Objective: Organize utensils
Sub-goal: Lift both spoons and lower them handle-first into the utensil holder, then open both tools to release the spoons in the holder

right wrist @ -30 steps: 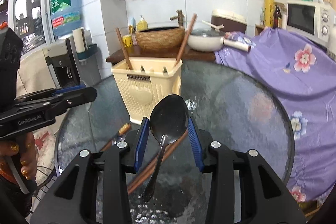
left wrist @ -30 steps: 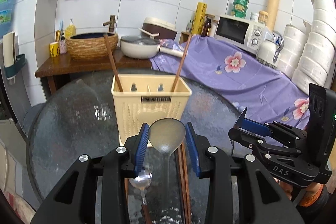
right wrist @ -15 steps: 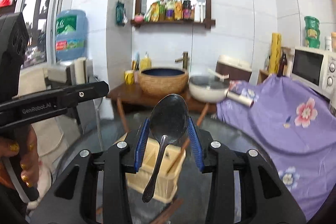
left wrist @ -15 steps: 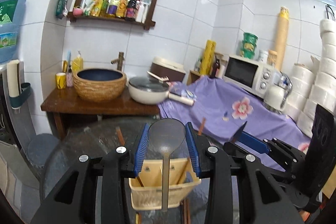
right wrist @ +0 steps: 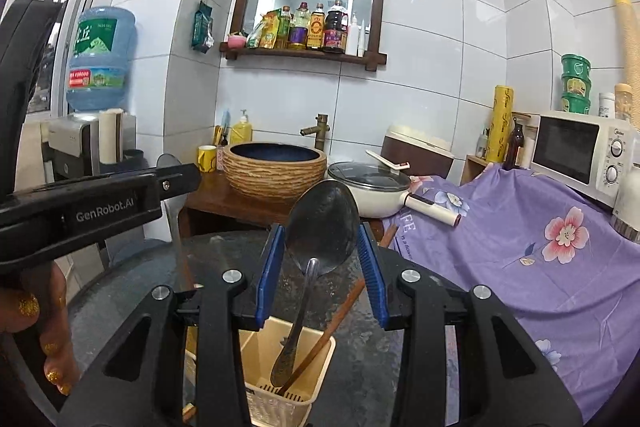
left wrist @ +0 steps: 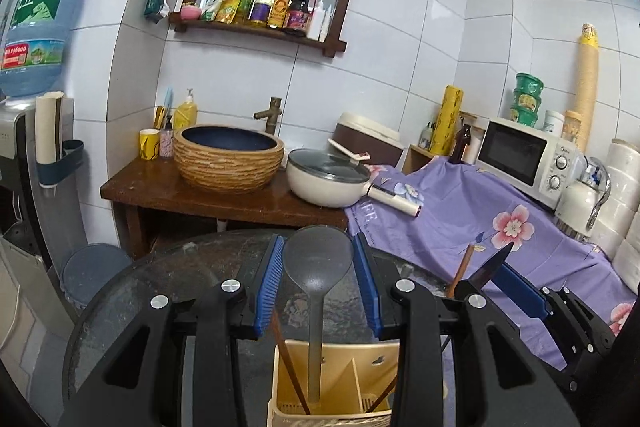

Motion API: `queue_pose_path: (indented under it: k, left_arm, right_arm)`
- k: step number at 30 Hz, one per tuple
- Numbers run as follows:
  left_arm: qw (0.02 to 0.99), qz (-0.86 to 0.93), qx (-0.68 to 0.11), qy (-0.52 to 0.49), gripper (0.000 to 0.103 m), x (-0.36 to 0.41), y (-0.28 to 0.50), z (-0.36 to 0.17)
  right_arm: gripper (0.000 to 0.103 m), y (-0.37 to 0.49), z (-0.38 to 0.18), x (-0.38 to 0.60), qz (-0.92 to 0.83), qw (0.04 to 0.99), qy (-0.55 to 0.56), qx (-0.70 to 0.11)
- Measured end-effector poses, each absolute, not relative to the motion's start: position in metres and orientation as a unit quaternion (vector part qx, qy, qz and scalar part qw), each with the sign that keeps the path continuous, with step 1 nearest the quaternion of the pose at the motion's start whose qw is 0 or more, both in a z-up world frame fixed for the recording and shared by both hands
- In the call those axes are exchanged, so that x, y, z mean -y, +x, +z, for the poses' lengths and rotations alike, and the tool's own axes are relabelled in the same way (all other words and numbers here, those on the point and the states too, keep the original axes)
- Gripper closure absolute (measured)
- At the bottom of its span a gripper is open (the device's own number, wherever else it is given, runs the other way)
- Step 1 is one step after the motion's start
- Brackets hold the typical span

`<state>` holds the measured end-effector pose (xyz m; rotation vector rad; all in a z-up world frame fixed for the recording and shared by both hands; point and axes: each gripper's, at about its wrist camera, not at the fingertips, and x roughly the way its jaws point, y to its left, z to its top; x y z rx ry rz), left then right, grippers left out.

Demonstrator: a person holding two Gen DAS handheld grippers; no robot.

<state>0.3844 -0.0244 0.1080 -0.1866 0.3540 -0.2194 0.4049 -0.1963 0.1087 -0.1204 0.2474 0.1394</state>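
My left gripper (left wrist: 318,269) is shut on the bowl of a grey plastic spoon (left wrist: 317,259). Its handle hangs straight down into the cream utensil holder (left wrist: 352,371), beside a brown chopstick (left wrist: 289,367). My right gripper (right wrist: 322,255) is shut on the bowl of a metal spoon (right wrist: 322,223). That handle hangs over the holder (right wrist: 260,351), where another chopstick (right wrist: 340,315) leans. I cannot tell whether the metal handle's tip is inside. Each gripper shows in the other's view: the right gripper (left wrist: 520,291) and the left gripper (right wrist: 100,203), held by a hand (right wrist: 28,307).
The holder stands on a round dark glass table (left wrist: 132,291). Behind it are a wooden counter (left wrist: 168,193) with a woven basin (left wrist: 228,159) and a lidded pan (left wrist: 328,183). A purple flowered cloth (left wrist: 480,211), a microwave (left wrist: 524,155) and a water dispenser (right wrist: 100,67) stand around.
Both grippers have risen from the table with their spoons and moved over the holder, which has dropped to the bottom of both views. The spoon handles now hang over it.
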Motion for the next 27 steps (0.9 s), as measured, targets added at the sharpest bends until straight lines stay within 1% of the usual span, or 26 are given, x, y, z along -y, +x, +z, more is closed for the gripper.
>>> queue_pose_path:
  k: [12, 22, 27]
  left_arm:
    - [0.965, -0.120, -0.219, -0.074, 0.068, 0.028, 0.378, 0.056]
    - [0.960, -0.125, -0.242, -0.070, 0.068, 0.026, 0.380, 0.038]
    - [0.959, -0.127, -0.245, -0.062, 0.068, 0.027, 0.381, 0.033]
  right_arm:
    - [0.065, 0.399, 0.045, 0.199, 0.083, 0.981, -0.064, -0.166]
    - [0.064, 0.400, 0.028, 0.198, 0.097, 0.975, -0.067, -0.190]
    - [0.064, 0.398, 0.024, 0.199, 0.099, 0.974, -0.068, -0.190]
